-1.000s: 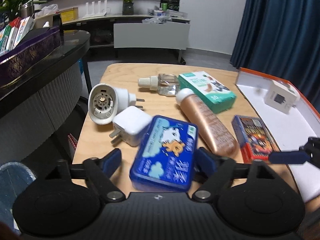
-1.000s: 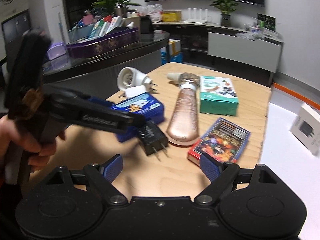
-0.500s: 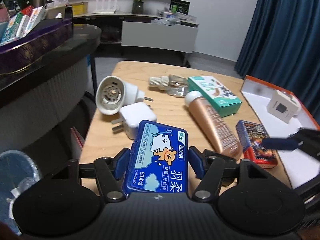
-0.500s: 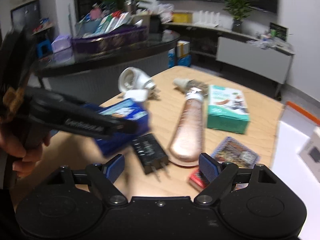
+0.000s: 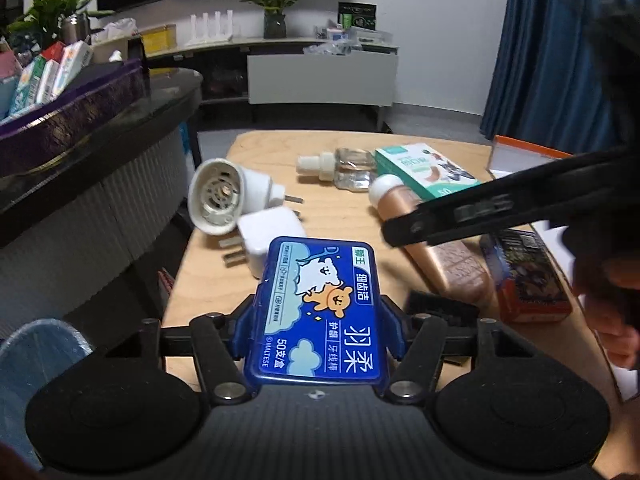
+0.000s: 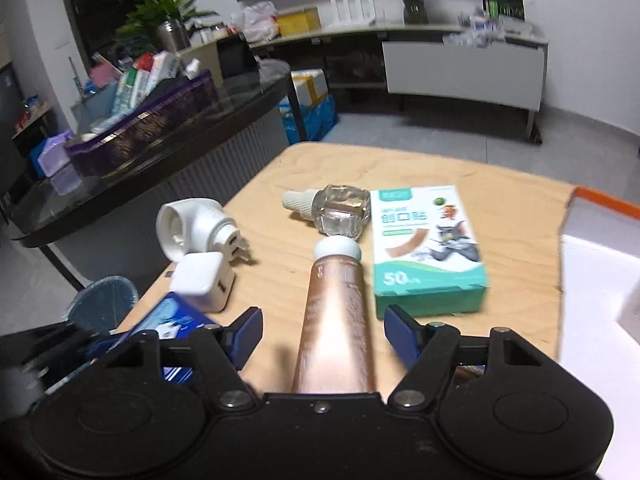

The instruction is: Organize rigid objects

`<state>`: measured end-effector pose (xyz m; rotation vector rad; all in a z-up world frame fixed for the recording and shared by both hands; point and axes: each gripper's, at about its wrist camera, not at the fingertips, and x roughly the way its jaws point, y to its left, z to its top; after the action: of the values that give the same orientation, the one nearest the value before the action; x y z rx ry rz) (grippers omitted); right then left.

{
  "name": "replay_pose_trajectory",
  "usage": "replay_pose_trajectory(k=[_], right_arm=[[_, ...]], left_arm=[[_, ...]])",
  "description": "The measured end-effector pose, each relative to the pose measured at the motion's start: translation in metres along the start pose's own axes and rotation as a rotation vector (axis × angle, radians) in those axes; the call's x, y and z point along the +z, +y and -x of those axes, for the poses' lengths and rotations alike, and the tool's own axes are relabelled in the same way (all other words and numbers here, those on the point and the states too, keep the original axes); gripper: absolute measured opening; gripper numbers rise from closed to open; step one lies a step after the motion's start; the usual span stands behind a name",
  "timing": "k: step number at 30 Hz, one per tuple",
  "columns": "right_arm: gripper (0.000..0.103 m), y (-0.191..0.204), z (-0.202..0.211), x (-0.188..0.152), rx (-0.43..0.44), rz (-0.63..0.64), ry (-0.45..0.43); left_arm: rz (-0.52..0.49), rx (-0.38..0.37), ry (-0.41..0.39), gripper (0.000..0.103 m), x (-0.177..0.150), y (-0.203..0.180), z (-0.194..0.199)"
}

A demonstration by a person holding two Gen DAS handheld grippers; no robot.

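- Your left gripper (image 5: 318, 326) tilts down over the wooden table's (image 5: 344, 220) near edge, its pads closing on the sides of the blue floss box (image 5: 318, 308).
- Your right gripper (image 6: 322, 330) angles down, its jaws closing astride the copper tube (image 6: 336, 320) without touching it; the tube lies flat beside the teal plaster box (image 6: 426, 252).

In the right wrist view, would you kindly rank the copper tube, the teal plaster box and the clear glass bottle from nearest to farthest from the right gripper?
1. Copper tube: lies between the closing jaws of the right gripper, not yet pinched.
2. Teal plaster box: just beyond the right finger, its near corner close to the fingertip.
3. Clear glass bottle: farthest, past the tube's white cap.
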<state>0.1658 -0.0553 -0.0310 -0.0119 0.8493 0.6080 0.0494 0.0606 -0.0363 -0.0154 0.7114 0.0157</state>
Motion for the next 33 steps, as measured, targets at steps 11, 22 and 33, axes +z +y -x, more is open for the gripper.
replay_pose_trajectory(k=[11, 22, 33], right_arm=[[0.045, 0.012, 0.000, -0.004, -0.151, 0.062, -0.096], [0.045, -0.004, 0.121, -0.013, -0.127, -0.029, -0.313], [0.045, -0.044, 0.225, -0.054, -0.237, -0.133, -0.457]], left_arm=[[0.054, 0.023, -0.074, 0.063, 0.007, 0.003, 0.014], [0.049, -0.019, -0.128, 0.062, 0.019, -0.021, 0.045], [-0.038, -0.125, -0.206, 0.063, 0.042, -0.094, 0.086]])
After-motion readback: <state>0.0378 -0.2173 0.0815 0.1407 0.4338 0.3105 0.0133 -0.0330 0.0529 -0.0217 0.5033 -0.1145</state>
